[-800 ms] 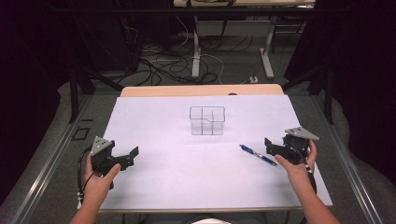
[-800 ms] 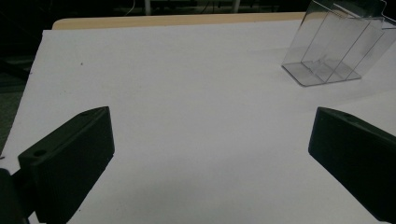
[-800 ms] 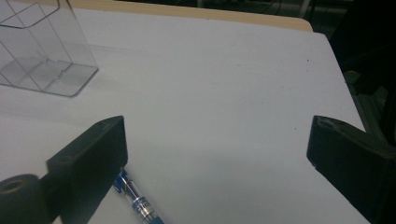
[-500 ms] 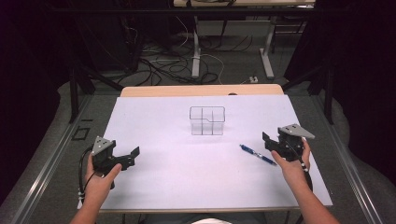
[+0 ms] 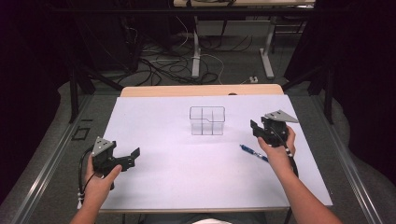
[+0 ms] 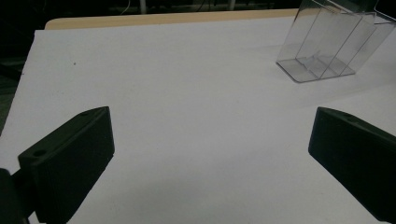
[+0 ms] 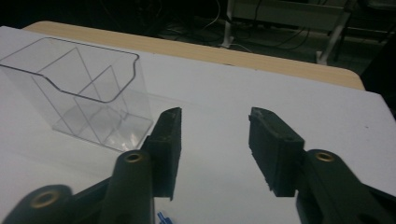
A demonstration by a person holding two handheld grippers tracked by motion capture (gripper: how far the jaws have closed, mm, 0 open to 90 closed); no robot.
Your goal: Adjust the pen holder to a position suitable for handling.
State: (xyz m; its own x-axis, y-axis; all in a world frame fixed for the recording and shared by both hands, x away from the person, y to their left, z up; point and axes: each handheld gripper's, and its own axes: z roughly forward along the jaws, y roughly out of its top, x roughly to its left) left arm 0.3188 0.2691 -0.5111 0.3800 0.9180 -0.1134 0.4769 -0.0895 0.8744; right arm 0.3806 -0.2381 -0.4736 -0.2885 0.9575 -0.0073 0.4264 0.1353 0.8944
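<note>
A blue pen [image 5: 254, 152] lies on the white sheet [image 5: 187, 163] that covers the table, toward the right side and just in front of the person's right hand; its tip shows at the bottom edge of the right gripper view [image 7: 162, 218]. The right gripper [image 5: 256, 129] hangs just above and behind the pen — its jaws stand partly apart with nothing between them, and the pads touch neither the pen nor the sheet. Beyond it, near the middle of the sheet, stands a clear plastic organizer [image 5: 207, 121] with inner dividers, upright and well apart from the pen. The left gripper [image 5: 133, 156] sits near the sheet's left front corner, far from both things, its jaws spread wide over bare paper — nothing is held there.
</note>
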